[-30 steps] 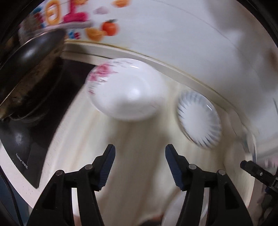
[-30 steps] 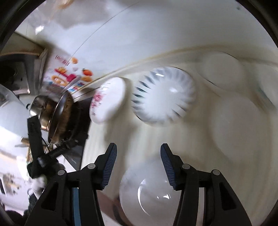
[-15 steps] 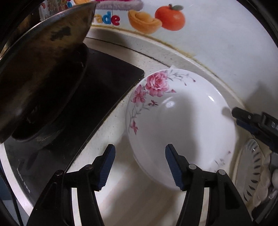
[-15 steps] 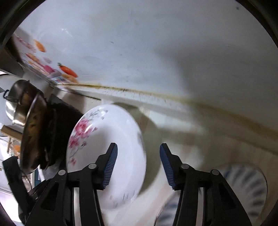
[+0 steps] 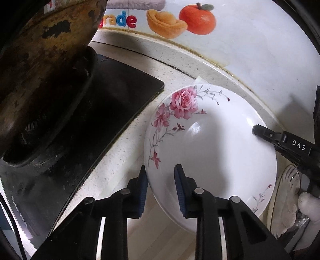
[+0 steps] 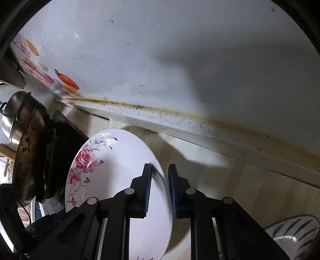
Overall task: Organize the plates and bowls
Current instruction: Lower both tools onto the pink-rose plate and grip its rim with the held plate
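Observation:
A large white plate with pink flowers (image 5: 212,144) lies on the pale counter next to the black stove. My left gripper (image 5: 161,188) is shut on its near left rim, one finger under and one over. My right gripper (image 6: 159,190) is shut on the opposite rim of the same plate (image 6: 112,172); its black finger (image 5: 280,140) shows at the plate's right edge in the left wrist view. A white dish with dark blue stripes (image 6: 294,232) sits at the lower right of the right wrist view.
A black glass cooktop (image 5: 112,112) with a worn brown wok (image 5: 40,70) stands left of the plate. A steel pot (image 6: 14,114) is behind the wok. The white wall (image 6: 180,60) with fruit stickers (image 5: 197,19) runs along the counter's back edge. A glass dish (image 5: 290,190) lies right of the plate.
Both grippers have moved in onto the flowered plate and closed on its opposite rims. One second ago they were open and further back over the counter.

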`<state>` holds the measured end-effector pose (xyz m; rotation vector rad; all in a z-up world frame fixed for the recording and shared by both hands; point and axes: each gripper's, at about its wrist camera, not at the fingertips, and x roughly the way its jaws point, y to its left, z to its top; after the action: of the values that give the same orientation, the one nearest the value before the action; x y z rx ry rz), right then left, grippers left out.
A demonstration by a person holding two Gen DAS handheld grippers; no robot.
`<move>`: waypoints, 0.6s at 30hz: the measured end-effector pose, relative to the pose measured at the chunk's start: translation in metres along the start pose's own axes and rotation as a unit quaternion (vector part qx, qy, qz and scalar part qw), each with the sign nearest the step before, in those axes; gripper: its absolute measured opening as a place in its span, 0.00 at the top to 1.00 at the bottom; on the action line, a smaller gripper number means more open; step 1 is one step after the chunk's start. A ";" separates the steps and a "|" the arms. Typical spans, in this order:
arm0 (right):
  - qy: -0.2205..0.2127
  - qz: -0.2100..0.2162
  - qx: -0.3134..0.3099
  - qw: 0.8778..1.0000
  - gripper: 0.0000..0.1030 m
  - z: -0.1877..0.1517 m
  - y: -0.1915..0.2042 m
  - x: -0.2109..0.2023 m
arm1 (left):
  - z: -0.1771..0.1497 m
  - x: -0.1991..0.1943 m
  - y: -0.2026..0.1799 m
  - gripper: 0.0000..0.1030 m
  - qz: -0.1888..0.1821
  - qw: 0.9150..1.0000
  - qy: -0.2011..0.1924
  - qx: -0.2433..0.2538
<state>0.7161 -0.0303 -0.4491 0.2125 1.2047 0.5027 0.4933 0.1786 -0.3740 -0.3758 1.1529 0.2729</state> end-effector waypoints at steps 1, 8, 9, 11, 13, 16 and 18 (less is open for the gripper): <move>-0.002 -0.001 0.000 1.000 0.83 -0.001 0.000 -0.004 | 0.000 0.000 -0.001 0.77 -0.001 1.000 -0.001 0.004; -0.025 -0.008 0.008 1.000 0.83 -0.020 -0.003 -0.056 | -0.011 -0.029 -0.015 0.77 -0.031 0.999 -0.006 0.019; -0.030 -0.010 0.013 0.999 0.83 -0.026 -0.004 -0.069 | -0.014 -0.036 -0.018 0.77 -0.039 0.999 -0.006 0.024; -0.037 -0.014 0.020 0.999 0.83 -0.036 -0.006 -0.087 | -0.019 -0.045 -0.025 0.77 -0.050 0.998 -0.005 0.034; -0.046 -0.018 0.027 0.998 0.83 -0.049 -0.008 -0.111 | -0.026 -0.058 -0.032 0.77 -0.059 0.997 -0.007 0.047; -0.064 -0.027 0.041 0.997 0.83 -0.075 -0.010 -0.155 | -0.042 -0.085 -0.042 0.77 -0.079 0.994 -0.007 0.073; -0.075 -0.034 0.050 0.995 0.83 -0.093 -0.012 -0.180 | -0.054 -0.102 -0.049 0.77 -0.090 0.992 -0.006 0.093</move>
<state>0.5850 -0.1362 -0.3365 0.2886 1.0882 0.3617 0.4289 0.1093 -0.2916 -0.3108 1.1140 0.0100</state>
